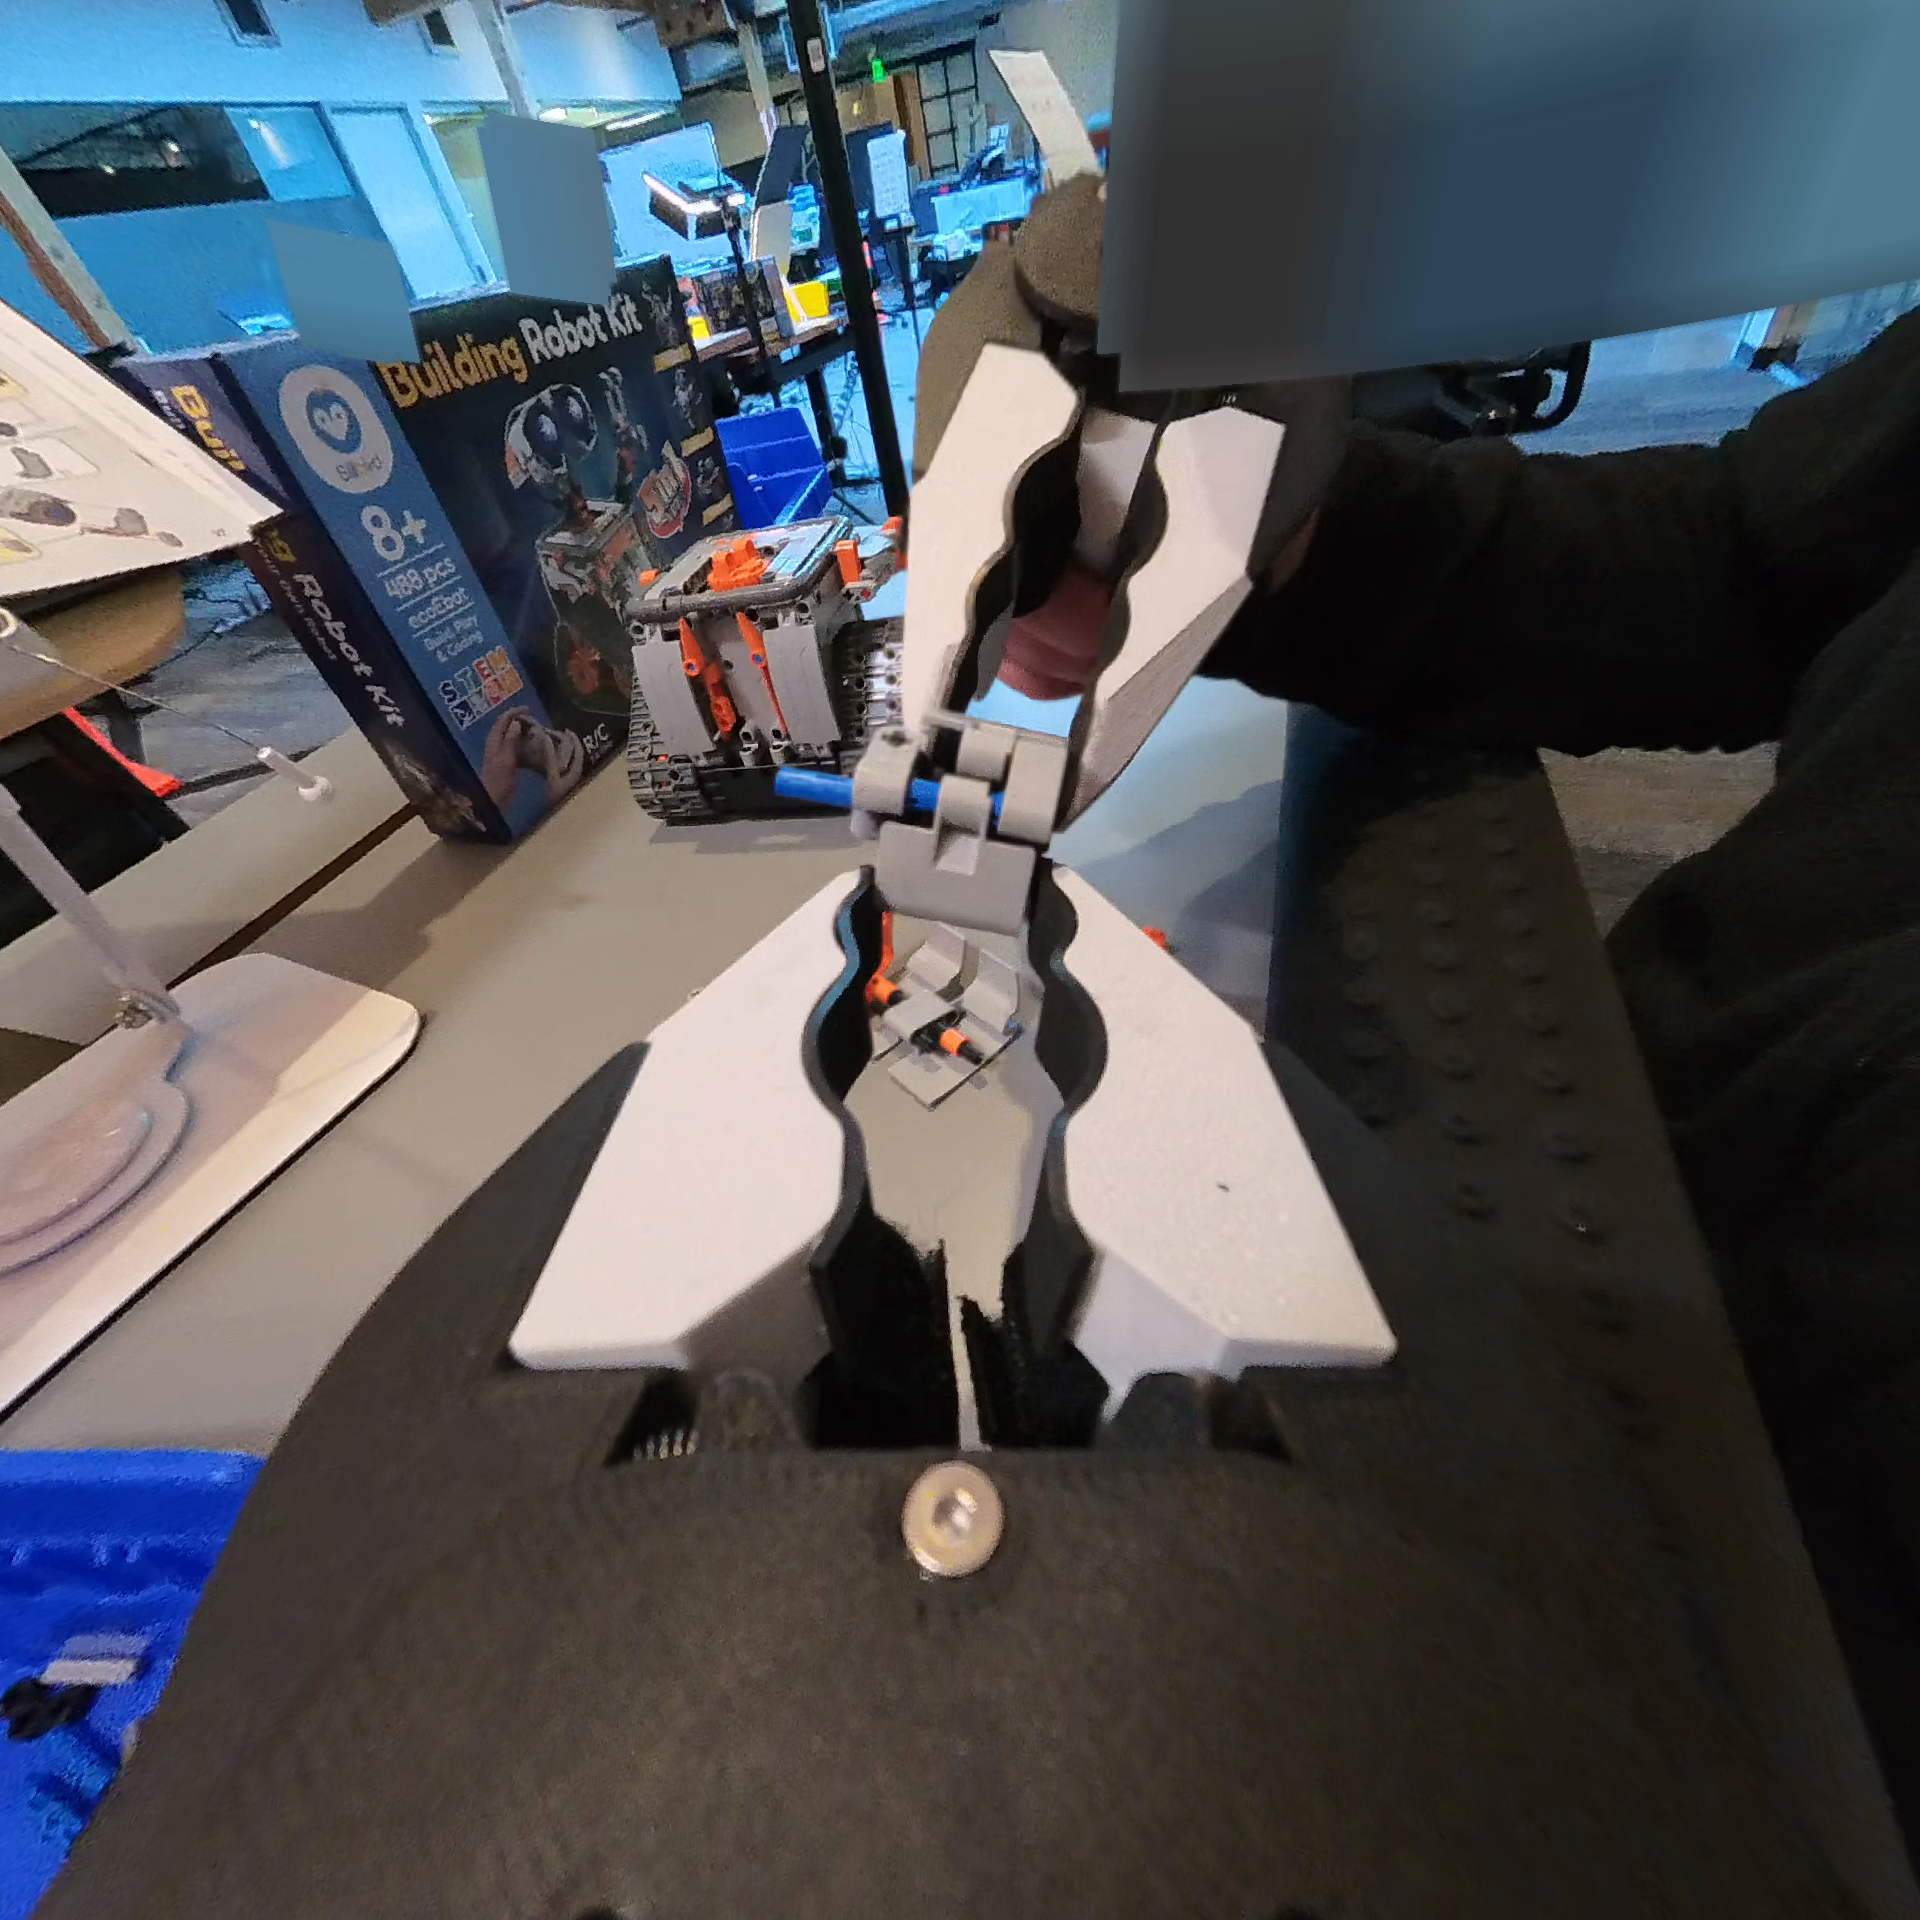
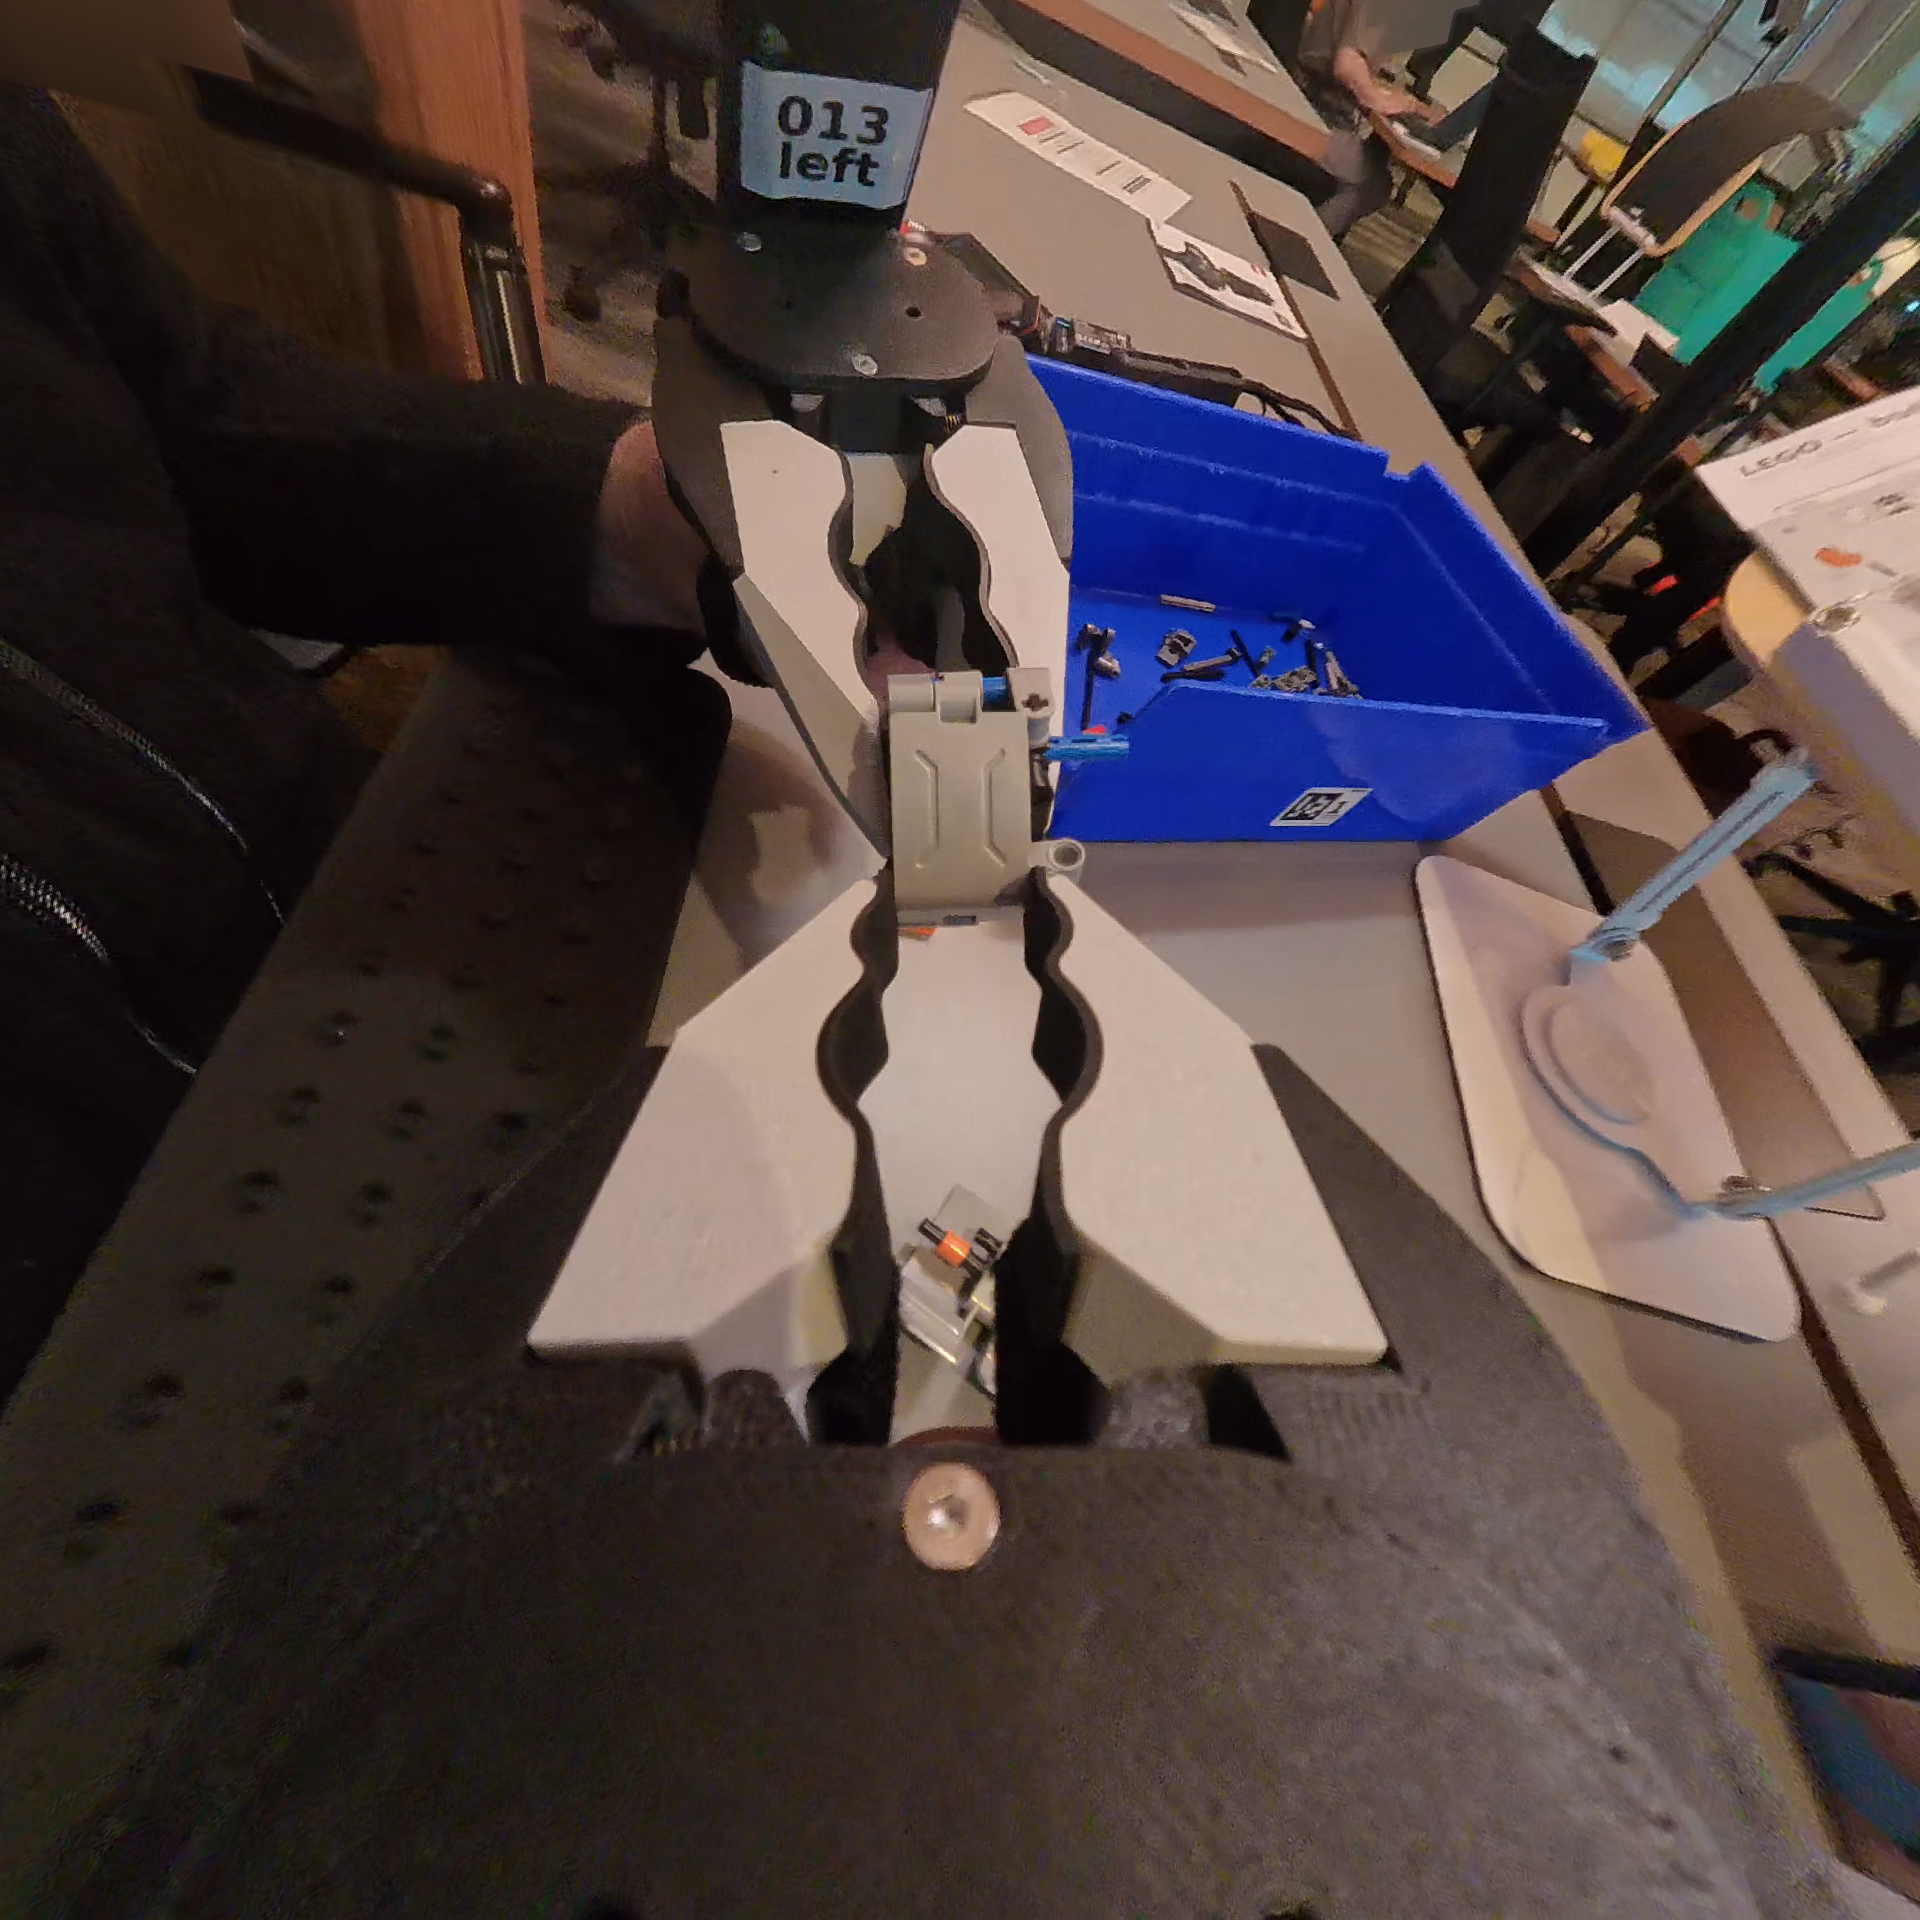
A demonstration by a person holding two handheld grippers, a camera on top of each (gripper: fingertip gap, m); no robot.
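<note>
The left tool (image 1: 951,883) is pinched narrow on a gray brick piece (image 1: 951,873), holding it by its flat lower panel; the right tool (image 2: 961,883) is pinched narrow on the same gray brick piece (image 2: 951,800) from the other side, so the 2 tools meet tip to tip with the piece between them, up off the gray surface (image 1: 582,935); a blue pin (image 1: 821,790) sticks out of the piece toward the left of the left tool, and the same blue pin (image 2: 1086,748) shows just right of the right tool's tips; under the left tool, between its 2 fingers (image 1: 717,1122), a small gray part with orange bits (image 1: 935,1029) lies on the surface; the same small part (image 2: 956,1268) shows low between the right tool's fingers (image 2: 1174,1143); ahead and to the left of the left tool stands a gray and orange tracked robot model (image 1: 758,665), with a dark blue kit box (image 1: 488,540) leaning just left of it; a white stand base (image 1: 197,1101) lies well to the left; a blue bin (image 2: 1340,644) with small dark parts in it sits just right of the right tool's tips; a person's dark sleeve (image 2: 312,488) reaches in behind the far tool.
</note>
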